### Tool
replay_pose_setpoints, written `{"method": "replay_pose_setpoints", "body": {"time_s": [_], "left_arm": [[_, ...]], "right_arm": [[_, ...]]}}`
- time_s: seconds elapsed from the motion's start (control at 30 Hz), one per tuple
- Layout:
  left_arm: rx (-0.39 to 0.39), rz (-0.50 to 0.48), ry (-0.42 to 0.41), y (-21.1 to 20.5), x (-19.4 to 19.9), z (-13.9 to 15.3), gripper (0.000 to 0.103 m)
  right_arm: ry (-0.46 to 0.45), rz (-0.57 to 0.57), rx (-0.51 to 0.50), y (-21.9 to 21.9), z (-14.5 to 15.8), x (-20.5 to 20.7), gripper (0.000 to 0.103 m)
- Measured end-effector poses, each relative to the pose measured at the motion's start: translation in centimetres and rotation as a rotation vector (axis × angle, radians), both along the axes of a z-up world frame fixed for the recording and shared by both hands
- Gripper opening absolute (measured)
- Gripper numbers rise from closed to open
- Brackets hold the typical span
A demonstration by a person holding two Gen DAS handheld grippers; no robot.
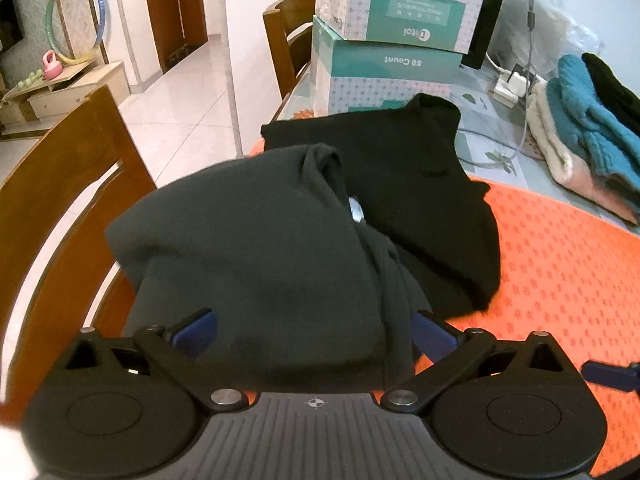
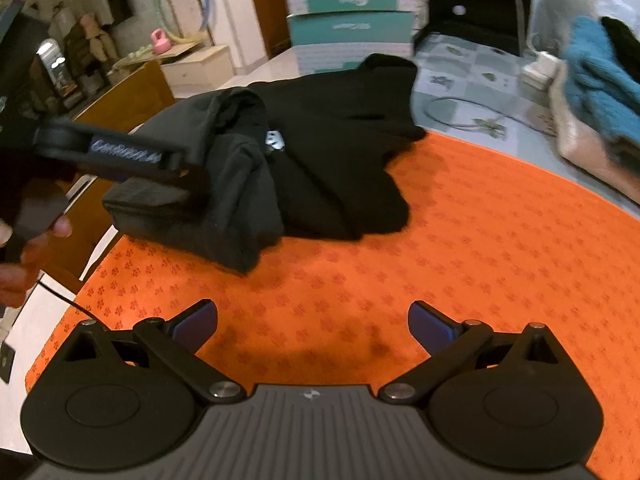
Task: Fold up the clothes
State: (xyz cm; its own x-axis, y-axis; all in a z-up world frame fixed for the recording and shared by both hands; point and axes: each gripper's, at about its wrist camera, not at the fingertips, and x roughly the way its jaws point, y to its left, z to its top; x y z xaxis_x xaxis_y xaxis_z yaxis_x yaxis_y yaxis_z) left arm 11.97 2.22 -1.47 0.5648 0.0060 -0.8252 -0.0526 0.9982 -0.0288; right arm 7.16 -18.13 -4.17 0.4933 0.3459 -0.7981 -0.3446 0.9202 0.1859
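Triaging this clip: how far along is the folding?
Done: a stack of knits lies at the table's far right. In hand: the left tool, open, straddles the bunched dark grey garment. Left: that one and the black garment behind it. Right tool is open over the orange mat.

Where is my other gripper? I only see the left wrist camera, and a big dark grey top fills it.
Observer: The right gripper hovers over the bare orange mat, to the right of the clothes.
Operator: Is it holding something?
Observer: No. Its jaws stand wide apart, with only mat between them.
Operator: Is my grey top lying on the table?
Observer: Yes. The grey top is a thick folded bundle, its near edge resting on the mat, up against the black top.
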Motion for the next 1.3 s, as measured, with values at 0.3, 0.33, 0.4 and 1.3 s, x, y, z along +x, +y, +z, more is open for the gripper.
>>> {"method": "replay_pose_setpoints", "body": {"time_s": [0.3, 0.33, 0.4, 1.3], "left_arm": [[0.009, 0.021, -0.018, 0.6, 2.8, -1.1, 0.081], [0.009, 0.020, -0.022, 0.8, 2.8, -1.1, 0.079], [0.003, 0.012, -0.031, 1.0, 2.7, -1.0, 0.069], [-0.264, -0.031, -0.110, 3.5, -0.6, 7.2, 0.013]], "right_arm": [[0.041, 0.129, 0.048, 4.5, -2.5, 4.3, 0.086], [0.046, 0.144, 0.052, 5.0, -2.7, 4.7, 0.085], [0.050, 0.174, 0.056, 5.9, -3.2, 5.4, 0.083], [-0.045, 0.066, 0.090, -4.9, 4.0, -0.7, 0.019]]}}
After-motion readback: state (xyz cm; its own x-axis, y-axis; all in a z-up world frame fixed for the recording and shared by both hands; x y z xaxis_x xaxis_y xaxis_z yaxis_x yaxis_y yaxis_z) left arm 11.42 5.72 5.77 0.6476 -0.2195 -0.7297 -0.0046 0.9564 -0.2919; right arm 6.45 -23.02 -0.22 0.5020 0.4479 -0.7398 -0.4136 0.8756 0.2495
